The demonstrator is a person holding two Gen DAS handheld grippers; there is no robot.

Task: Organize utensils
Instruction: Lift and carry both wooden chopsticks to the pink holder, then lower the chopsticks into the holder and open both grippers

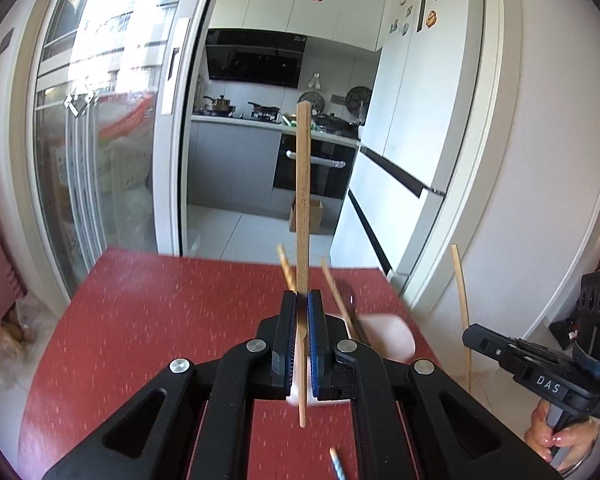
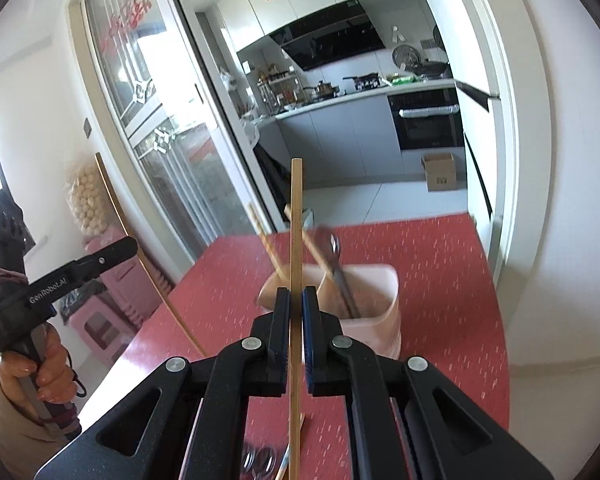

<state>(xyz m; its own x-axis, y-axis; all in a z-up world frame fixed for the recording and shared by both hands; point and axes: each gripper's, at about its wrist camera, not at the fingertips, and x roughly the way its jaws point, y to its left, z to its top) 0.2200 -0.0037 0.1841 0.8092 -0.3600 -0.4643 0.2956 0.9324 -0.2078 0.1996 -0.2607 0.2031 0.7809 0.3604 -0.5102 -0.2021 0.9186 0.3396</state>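
Red speckled tabletop (image 2: pixel 440 280) fills the lower half of both wrist views, with a kitchen doorway behind it in the upper centre.

A pale pink utensil holder (image 2: pixel 380 304) stands on the table, centre of the right wrist view; in the left wrist view it sits low centre, mostly hidden behind the gripper. Two wooden chopsticks (image 2: pixel 270 254) and a dark metal spoon (image 2: pixel 340 272) already lean inside it, handles fanned outward. That suggests it is the collecting place.

The left gripper (image 1: pixel 302 300) is closed on a wooden chopstick (image 1: pixel 303 184), held upright at centre frame with its lower tip hanging free above the table. The vertical hold probably lets it drop straight into the holder.

The right gripper (image 2: pixel 296 298) pinches a thinner bamboo chopstick (image 2: pixel 296 224), also upright, just in front of the holder. The same gripper shows at the lower right of the left wrist view.

At the bottom edge of the right wrist view, more loose utensils (image 2: pixel 260 462) lie on the table, blurred. A striped stick tip (image 1: pixel 336 462) lies at the bottom of the left wrist view.
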